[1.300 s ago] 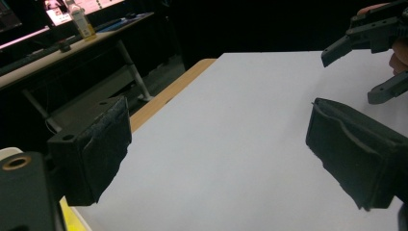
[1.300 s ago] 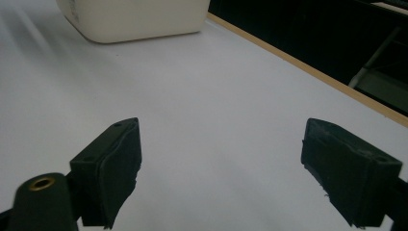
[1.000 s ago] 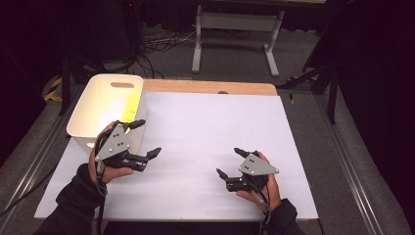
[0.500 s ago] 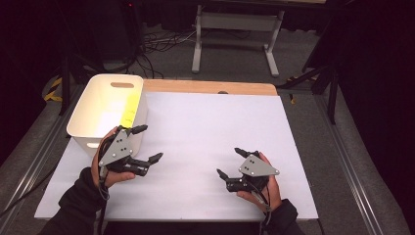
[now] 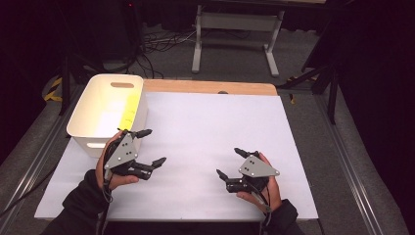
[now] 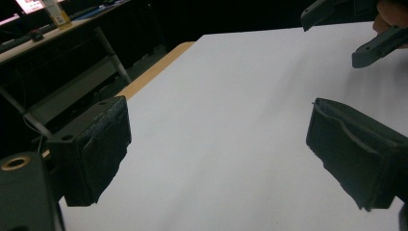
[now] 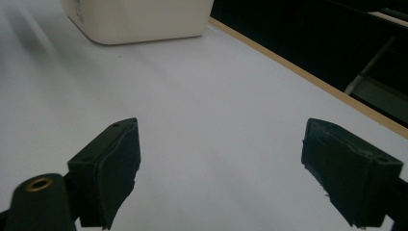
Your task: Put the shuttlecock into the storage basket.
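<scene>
from above, the surface (image 5: 205, 137) is covered with a white sheet, with a strip of bare wood along its far edge. a white bin (image 5: 105, 110) with a handle slot sits at the far left corner, and something yellow shows on its inner wall. the left tongs (image 5: 149, 147) are held just beside the bin's near right corner, jaws spread wide with nothing between them. the right tongs (image 5: 234, 164) are well apart from them, over the near right part of the sheet, also spread and empty. each has a grey three-cornered plate on top, and a dark sleeve leads back from each hand.

the left gripper view looks across the bare sheet to the wooden edge, and catches the right tongs (image 6: 365, 29) at its top right corner, with a fingertip beside them; a dark desk stands beyond the surface.

the right gripper view has the bin (image 7: 139, 19) at its top, seen from its outer side wall, resting flat on the sheet, and the wooden edge running diagonally at right.
</scene>
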{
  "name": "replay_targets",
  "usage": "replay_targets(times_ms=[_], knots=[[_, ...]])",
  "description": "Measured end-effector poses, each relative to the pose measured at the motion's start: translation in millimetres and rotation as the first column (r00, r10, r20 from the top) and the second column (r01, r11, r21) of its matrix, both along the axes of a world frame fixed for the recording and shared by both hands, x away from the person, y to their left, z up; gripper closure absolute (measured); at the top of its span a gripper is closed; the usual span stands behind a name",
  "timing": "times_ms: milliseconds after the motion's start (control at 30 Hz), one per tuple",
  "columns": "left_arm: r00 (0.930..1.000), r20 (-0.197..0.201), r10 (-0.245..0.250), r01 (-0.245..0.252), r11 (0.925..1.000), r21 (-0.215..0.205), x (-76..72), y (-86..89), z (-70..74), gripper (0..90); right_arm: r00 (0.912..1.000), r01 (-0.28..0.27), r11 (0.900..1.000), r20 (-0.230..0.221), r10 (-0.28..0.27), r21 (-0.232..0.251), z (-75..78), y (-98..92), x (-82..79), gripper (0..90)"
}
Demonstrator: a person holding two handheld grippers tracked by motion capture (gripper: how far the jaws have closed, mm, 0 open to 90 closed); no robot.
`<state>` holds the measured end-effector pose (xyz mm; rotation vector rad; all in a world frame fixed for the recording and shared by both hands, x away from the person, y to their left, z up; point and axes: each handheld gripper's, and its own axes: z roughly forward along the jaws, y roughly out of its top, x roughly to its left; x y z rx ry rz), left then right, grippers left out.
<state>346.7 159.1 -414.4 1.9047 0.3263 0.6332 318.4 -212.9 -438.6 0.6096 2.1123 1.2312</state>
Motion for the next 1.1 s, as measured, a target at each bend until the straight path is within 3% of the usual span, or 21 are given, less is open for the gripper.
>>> replay_targets(times_ms=[267,500,1100], knots=[[0.9999,-0.009,-0.007,0.007,0.9995,0.032,-1.1,-2.9,-7.9,8.6,1.0000,-0.006,1.000,0.001,0.006,-0.002,-0.2,1.7,-0.9,14.5],[0.9999,-0.004,-0.010,0.010,0.9964,0.084,-2.9,-7.3,-18.9,7.5,0.9999,-0.009,1.000,-0.006,0.009,-0.005,-1.7,3.3,-1.1,14.5],[0.9997,-0.024,0.007,-0.003,0.9912,0.132,-8.2,-3.0,-42.3,7.5,0.9998,-0.017,1.000,-0.009,0.017,-0.010,-3.4,5.5,-2.1,14.6]])
